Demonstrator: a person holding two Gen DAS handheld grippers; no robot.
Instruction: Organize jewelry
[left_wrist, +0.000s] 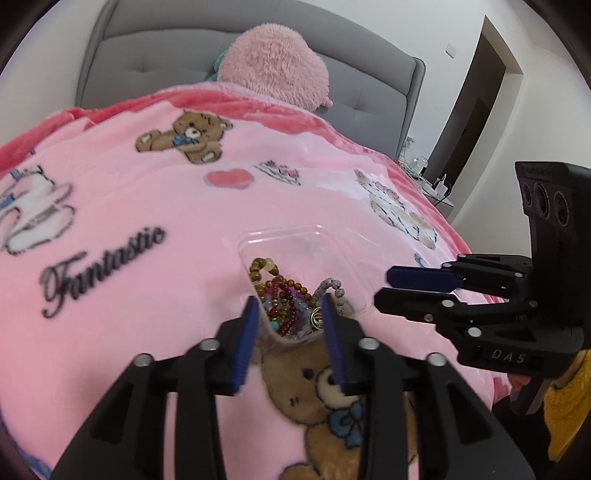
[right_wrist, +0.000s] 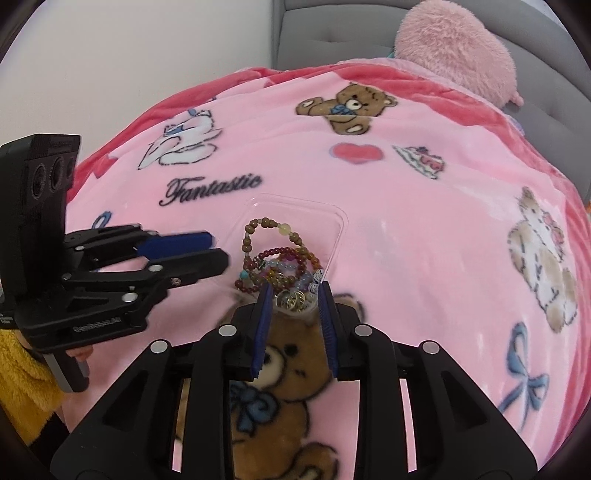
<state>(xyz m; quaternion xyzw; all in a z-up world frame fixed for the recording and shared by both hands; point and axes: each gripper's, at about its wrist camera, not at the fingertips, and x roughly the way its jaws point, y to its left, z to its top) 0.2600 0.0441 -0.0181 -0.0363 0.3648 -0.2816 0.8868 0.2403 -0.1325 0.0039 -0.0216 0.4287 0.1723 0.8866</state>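
Note:
A clear plastic tray (left_wrist: 334, 245) lies on the pink bed blanket and holds a pile of beaded bracelets (left_wrist: 284, 295): brown, dark red, pale grey and a gold charm. The tray (right_wrist: 332, 218) and the bracelets (right_wrist: 275, 258) also show in the right wrist view. My left gripper (left_wrist: 290, 306) is open and empty, its blue pads astride the tray's near corner. My right gripper (right_wrist: 295, 291) is open and empty at the tray's near edge. Each gripper shows in the other's view, the right gripper (left_wrist: 384, 286) beside the tray's right side and the left gripper (right_wrist: 218, 249) beside its left side.
The pink fleece blanket (left_wrist: 147, 206) with bear prints covers the bed. A fluffy pink pillow (left_wrist: 275, 61) leans on the grey headboard (left_wrist: 155, 62). A dark doorway (left_wrist: 476, 107) and a bedside table with small items (left_wrist: 436, 184) stand at the right.

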